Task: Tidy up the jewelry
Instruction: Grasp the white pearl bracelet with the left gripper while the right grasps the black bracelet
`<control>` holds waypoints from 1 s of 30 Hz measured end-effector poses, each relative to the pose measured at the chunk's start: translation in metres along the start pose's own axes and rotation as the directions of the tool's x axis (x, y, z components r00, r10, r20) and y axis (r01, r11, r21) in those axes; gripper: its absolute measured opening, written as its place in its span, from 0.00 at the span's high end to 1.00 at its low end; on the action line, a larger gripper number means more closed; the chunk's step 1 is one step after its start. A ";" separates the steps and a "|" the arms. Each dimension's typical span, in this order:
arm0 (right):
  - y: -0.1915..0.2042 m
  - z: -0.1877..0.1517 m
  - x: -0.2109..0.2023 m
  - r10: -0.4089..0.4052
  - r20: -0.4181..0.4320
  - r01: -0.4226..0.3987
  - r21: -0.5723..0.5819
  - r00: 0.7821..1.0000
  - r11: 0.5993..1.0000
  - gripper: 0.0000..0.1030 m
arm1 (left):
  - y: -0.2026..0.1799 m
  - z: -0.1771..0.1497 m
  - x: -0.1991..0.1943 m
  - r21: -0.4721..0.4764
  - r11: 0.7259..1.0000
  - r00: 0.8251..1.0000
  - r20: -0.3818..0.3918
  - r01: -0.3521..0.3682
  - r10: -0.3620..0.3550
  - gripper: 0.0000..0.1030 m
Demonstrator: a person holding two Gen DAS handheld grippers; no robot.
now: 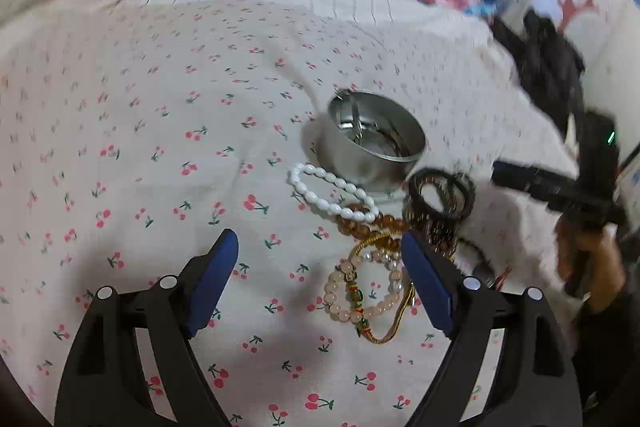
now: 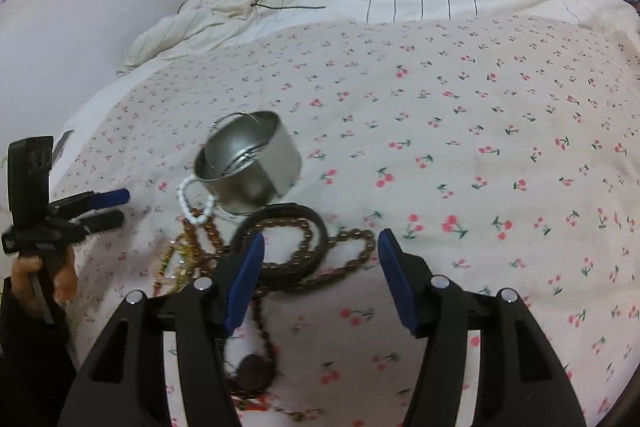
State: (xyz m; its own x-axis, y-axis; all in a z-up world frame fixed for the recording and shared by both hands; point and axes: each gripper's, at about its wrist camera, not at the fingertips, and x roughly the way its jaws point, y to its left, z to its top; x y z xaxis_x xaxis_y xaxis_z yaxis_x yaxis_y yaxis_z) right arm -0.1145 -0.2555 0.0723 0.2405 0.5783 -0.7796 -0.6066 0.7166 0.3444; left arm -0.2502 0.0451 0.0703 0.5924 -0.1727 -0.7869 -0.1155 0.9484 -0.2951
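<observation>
Tangling beside a steel bowl (image 1: 376, 143), beaded bracelets (image 1: 360, 247).

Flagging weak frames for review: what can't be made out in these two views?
- Steel bowl contents: glare, both views.
- Dark bead strand: right wrist view, its lower end blurred, behind the right gripper.
- Pink bracelet: left wrist view, partly behind a left gripper finger.

Left tool (image 1: 320, 279): jaws wide apart, nothing between pads, pointing steeply down. Right tool (image 2: 320, 275): jaws parted, nothing gripped, angled down. Hand (image 2: 44, 275) grips left tool's handle.
</observation>
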 end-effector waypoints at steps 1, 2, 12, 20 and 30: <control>-0.001 0.000 0.003 0.008 -0.012 -0.008 -0.006 1.000 1.000 0.44 | 0.003 0.000 0.000 -0.017 1.000 1.000 0.000 0.017 -0.017 0.23; -0.001 0.001 0.005 0.012 -0.019 -0.012 -0.011 1.000 1.000 0.44 | 0.006 -0.001 0.000 -0.031 0.999 0.999 0.008 0.037 -0.037 0.23; 0.013 0.005 0.031 0.013 -0.077 -0.021 -0.105 0.997 0.994 0.44 | -0.054 -0.010 0.025 0.316 0.948 0.999 0.010 -0.051 0.050 0.22; 0.015 0.025 0.061 0.026 -0.133 -0.046 -0.155 0.991 0.987 0.51 | -0.045 0.023 0.064 0.263 0.965 0.999 -0.039 0.003 0.008 0.23; 0.012 0.016 0.070 0.045 -0.185 -0.075 -0.160 0.982 0.984 0.69 | 0.015 0.029 0.085 -0.216 0.931 0.946 -0.070 0.295 -0.317 0.22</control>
State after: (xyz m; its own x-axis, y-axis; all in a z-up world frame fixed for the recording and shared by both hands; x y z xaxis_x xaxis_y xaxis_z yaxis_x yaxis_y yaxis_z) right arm -0.0932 -0.2000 0.0302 0.0688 0.5280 -0.8465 -0.7365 0.5992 0.3139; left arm -0.1791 0.0520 0.0149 0.5412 -0.4822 -0.6889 -0.1049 0.7741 -0.6243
